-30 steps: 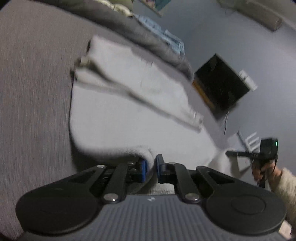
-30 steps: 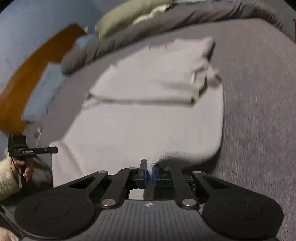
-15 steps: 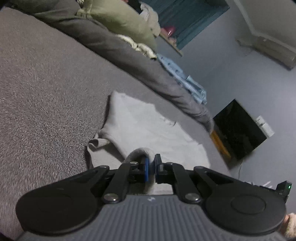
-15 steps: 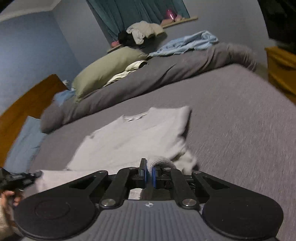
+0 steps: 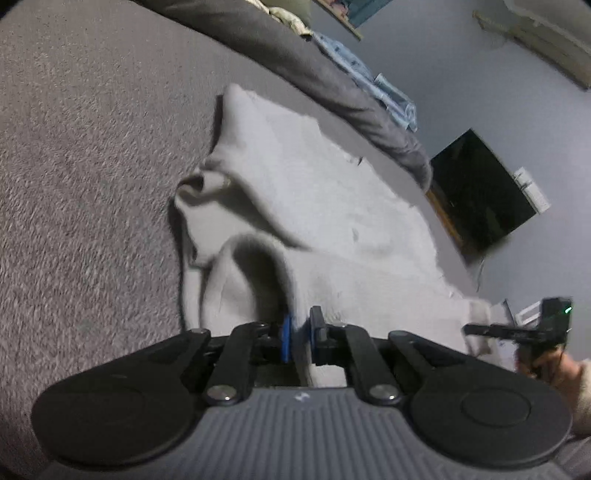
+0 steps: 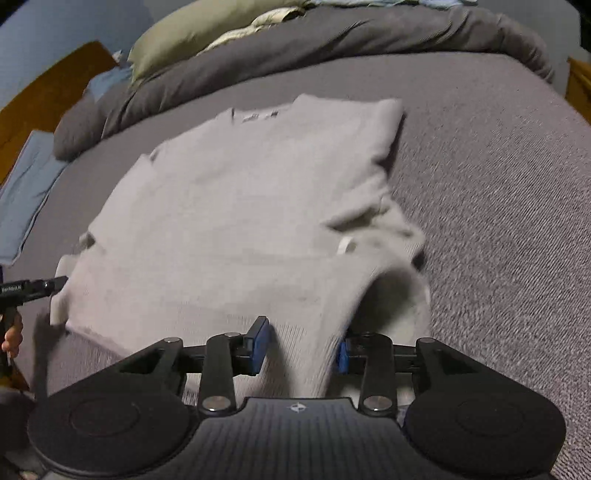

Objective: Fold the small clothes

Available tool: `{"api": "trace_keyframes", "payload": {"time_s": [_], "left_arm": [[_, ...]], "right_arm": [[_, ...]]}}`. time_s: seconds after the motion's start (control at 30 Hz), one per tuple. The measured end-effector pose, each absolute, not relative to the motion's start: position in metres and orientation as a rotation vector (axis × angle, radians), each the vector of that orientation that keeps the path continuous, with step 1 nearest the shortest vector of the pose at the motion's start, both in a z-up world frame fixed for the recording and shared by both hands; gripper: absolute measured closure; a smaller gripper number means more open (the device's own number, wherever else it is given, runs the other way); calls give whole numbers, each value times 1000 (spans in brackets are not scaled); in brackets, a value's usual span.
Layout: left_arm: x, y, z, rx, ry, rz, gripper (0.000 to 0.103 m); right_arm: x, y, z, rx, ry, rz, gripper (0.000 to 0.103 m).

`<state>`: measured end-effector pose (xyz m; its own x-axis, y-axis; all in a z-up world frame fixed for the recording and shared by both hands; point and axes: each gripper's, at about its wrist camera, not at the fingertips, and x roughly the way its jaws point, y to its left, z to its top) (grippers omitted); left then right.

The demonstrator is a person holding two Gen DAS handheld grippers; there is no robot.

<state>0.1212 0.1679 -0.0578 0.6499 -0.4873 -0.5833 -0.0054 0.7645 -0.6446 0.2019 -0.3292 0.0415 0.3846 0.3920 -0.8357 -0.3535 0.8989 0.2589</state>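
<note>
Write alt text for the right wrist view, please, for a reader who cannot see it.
The right gripper, jaws just opened, has a fold of a pale grey sweater loose between them. The sweater lies spread on a grey bed, with a dark duvet and a green pillow behind it.

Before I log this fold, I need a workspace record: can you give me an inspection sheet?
Surface: grey bedspread, bare around the garment.
Job's things: pale grey sweater, lower part folded up over itself.
Clutter: rolled dark duvet, olive pillow, blue cloth at the far edge.
Grippers: left tongs shut on the sweater; right tongs have just been opening, cloth between unpressed.
Cables: one below the dark screen.
Surroundings: blue-grey walls, wooden headboard.
</note>
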Motion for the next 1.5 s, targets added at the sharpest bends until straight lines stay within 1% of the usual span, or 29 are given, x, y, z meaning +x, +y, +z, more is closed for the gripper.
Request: {"api": "trace_keyframes", "payload": {"time_s": [0.23, 0.4, 0.47, 0.57, 0.67, 0.7, 0.73, 0.77, 0.83, 0.87, 0.9, 0.97, 1.0, 1.07, 1.1, 1.13, 1.23, 1.33, 1.5], "left_arm": [[117, 135, -48, -417, 828, -287, 101], [105, 120, -38, -325, 815, -225, 101], [105, 115, -37, -303, 821, -224, 101], [109, 127, -39, -461, 845, -211, 100], [115, 147, -46, -651, 871, -211, 95], [117, 152, -48, -698, 870, -214, 87], [117, 155, -49, -731, 860, -212, 76], [118, 158, -51, -761, 847, -215, 69], [118, 161, -51, -814, 823, -236, 41], [119, 159, -50, -820, 816, -250, 39], [118, 157, -50, -811, 814, -263, 38], [119, 145, -50, -758, 835, -296, 38], [120, 138, -49, -716, 837, -296, 40], [115, 131, -48, -633, 841, -289, 67], [115, 126, -46, -594, 853, -281, 95], [115, 122, -45, -551, 855, -259, 96], [118, 120, -36, -523, 807, -251, 96], [125, 129, -23, -570, 741, -253, 97], [151, 138, -4, -615, 697, -228, 97]], "right_arm": [[189, -332, 45, 4, 1084, 499, 68], [186, -339, 46, 21, 1071, 507, 72], [186, -344, 44, 42, 1067, 511, 72], [186, -350, 40, 81, 1070, 524, 72], [186, -351, 38, 81, 1069, 536, 72], [186, -351, 37, 87, 1071, 542, 72], [185, -351, 37, 94, 1071, 547, 72], [185, -352, 37, 104, 1071, 551, 72], [186, -352, 36, 122, 1074, 557, 72], [186, -351, 35, 132, 1075, 559, 72], [186, -351, 35, 143, 1076, 562, 72], [187, -350, 34, 160, 1078, 561, 72], [187, -349, 32, 172, 1082, 559, 72], [187, -347, 31, 172, 1086, 556, 73], [187, -345, 32, 164, 1086, 562, 78], [187, -345, 33, 156, 1081, 565, 87], [187, -346, 39, 149, 1043, 556, 96], [190, -352, 45, 211, 1014, 553, 97], [198, -356, 52, 304, 964, 531, 98]]}}
